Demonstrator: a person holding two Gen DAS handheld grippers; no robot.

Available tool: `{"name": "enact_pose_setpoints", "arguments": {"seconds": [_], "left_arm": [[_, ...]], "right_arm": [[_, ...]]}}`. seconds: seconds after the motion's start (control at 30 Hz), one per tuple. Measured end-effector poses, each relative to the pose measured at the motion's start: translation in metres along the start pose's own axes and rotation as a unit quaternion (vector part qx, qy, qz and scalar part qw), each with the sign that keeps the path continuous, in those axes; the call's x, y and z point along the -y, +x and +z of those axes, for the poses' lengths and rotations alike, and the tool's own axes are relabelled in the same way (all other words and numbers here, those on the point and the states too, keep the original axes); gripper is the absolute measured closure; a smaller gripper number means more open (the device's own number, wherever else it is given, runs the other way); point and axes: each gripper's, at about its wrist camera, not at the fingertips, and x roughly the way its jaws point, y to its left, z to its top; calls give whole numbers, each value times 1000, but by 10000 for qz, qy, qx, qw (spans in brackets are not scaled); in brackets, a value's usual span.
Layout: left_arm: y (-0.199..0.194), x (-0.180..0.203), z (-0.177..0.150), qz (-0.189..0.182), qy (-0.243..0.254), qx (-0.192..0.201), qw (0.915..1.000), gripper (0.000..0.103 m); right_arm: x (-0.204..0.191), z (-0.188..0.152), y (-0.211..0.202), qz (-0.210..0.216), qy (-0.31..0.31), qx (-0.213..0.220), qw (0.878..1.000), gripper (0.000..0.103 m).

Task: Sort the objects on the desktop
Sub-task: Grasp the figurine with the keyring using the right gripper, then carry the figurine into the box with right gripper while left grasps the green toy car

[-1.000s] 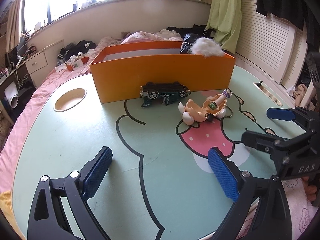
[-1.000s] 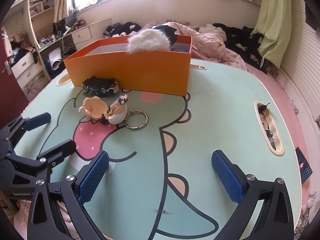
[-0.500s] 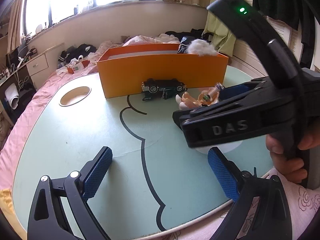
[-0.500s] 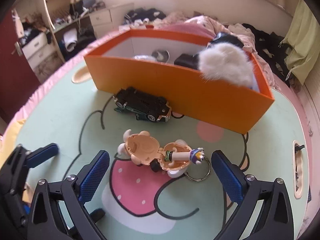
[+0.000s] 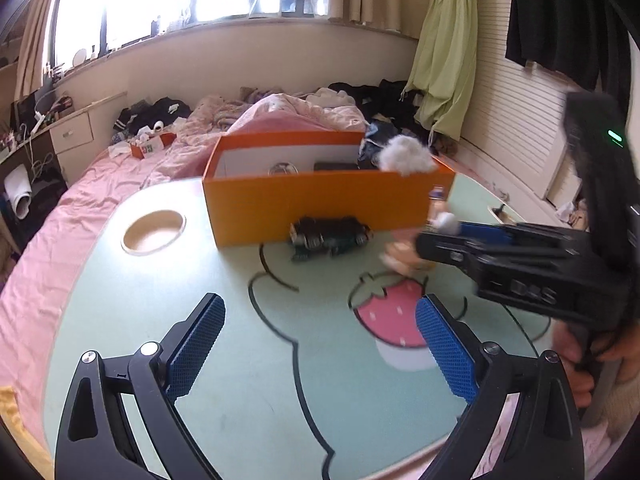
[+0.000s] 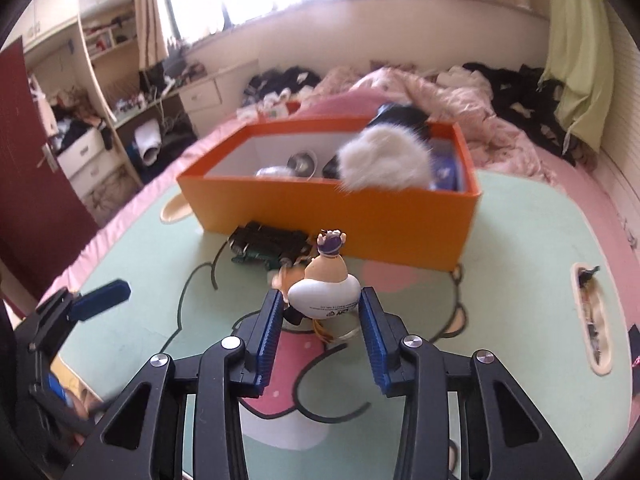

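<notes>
Your right claw [image 6: 320, 312] is closing on the toy figure keychain [image 6: 323, 289], which sits between its blue pads, apparently gripped; the toy car [image 6: 269, 245] lies just beyond it, against the orange box [image 6: 328, 212]; your left claw [image 5: 320, 344] gapes wide, holding nothing.

The smooth, glossy plastic cartoon figure keyring [image 6: 323, 289] sits between the ribbed blue rubbery pads [image 6: 269, 334] of the matt black plastic right hand-held gripper [image 6: 322, 336], whose jaws are closing. The orange box [image 6: 332, 216] looks like matt cardboard and holds a fluffy white pompom [image 6: 384, 164]. The printed mint-green surface [image 5: 160, 288] is smooth.
</notes>
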Motion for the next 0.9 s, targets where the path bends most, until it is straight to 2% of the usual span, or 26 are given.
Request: {"name": "enact_pose_setpoints", "arguments": {"seconds": [0.17,0.3,0.43,0.47,0.5,0.53,0.57,0.63,0.73,0.83,0.9], "left_arm": [[31,7,36,-63,214,-319,9992,7],[76,15,48,137,237,-958,9950,7],[97,13,56,438,112,-1058,9934,15],[101,11,55,395,71,-1106,9931,15],[105,9,55,273,-18,-1182,9926,22],[108,6,53,104,-121,-1282,9916,33],[109,4,52,60,-163,-1313,9912,33],[105,3,48,79,-106,-1234,9923,34],[92,1,41,-216,-201,-1117,9933,34],[71,-5,34,-360,-300,-931,9946,34],[57,-11,38,-551,-434,-787,9944,34]], "right_arm": [[21,-1,-38,-135,222,458,9986,65],[34,5,-58,-209,336,672,9970,65],[38,7,-65,-206,384,740,9963,65],[38,6,-65,-196,386,732,9964,65],[38,6,-64,-184,391,722,9965,65],[37,5,-63,-176,387,705,9966,65],[36,5,-62,-176,383,694,9967,65],[35,3,-59,-165,371,655,9970,65],[35,2,-57,-151,377,609,9973,65],[34,6,-57,-110,361,620,9974,65],[32,15,-59,-29,330,680,9971,65]]}}
